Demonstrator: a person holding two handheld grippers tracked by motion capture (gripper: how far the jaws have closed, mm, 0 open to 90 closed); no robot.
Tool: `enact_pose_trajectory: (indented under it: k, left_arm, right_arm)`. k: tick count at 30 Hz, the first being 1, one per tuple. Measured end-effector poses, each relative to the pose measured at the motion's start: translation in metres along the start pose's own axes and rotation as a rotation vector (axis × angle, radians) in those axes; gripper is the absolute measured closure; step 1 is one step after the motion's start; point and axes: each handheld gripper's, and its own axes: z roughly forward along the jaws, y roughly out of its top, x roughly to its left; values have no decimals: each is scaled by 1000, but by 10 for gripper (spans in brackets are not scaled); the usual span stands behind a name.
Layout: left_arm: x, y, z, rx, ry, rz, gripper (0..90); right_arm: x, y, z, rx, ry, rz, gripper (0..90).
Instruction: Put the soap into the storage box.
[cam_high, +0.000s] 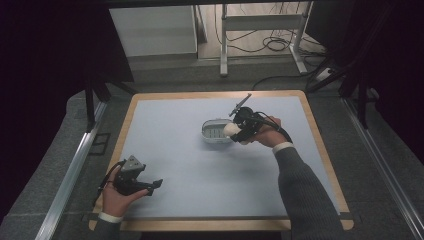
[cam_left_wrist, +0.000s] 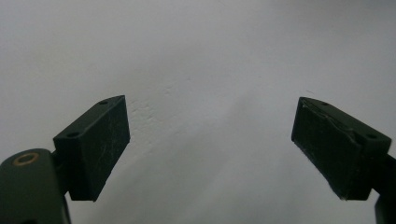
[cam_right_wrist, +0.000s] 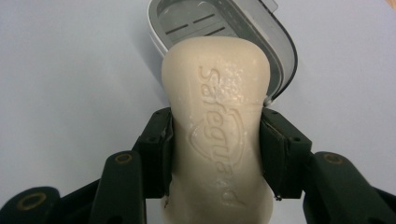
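One soap bar is showing, cream, stamped with a brand name. One grey soap dish is sitting on one counter. Two tongs are showing: left tongs and right tongs, each being held by one hand.

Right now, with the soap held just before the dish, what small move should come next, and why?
Probably ease the right hand-held gripper forward a little, until the soap is over the dish. The jaws are shut on the bar's sides, and its far end only overlaps the near rim, so releasing now would likely drop it on the rim or the table. The left hand-held gripper is open, over bare table.
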Motion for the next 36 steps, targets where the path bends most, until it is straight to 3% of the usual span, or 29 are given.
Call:
enact_pose_trajectory:
  k: [10,24,36]
  left_arm:
    - [0,0,0,0,1,0,120]
    - [2,0,-2,-5,1,1,119]
    - [1,0,-1,3,-1,3,119]
  right_arm:
    - [-5,16,6,11,-19,-30,492]
    - [-12,35,22,25,-7,-69,492]
    - [-11,47,41,24,7,-141,492]
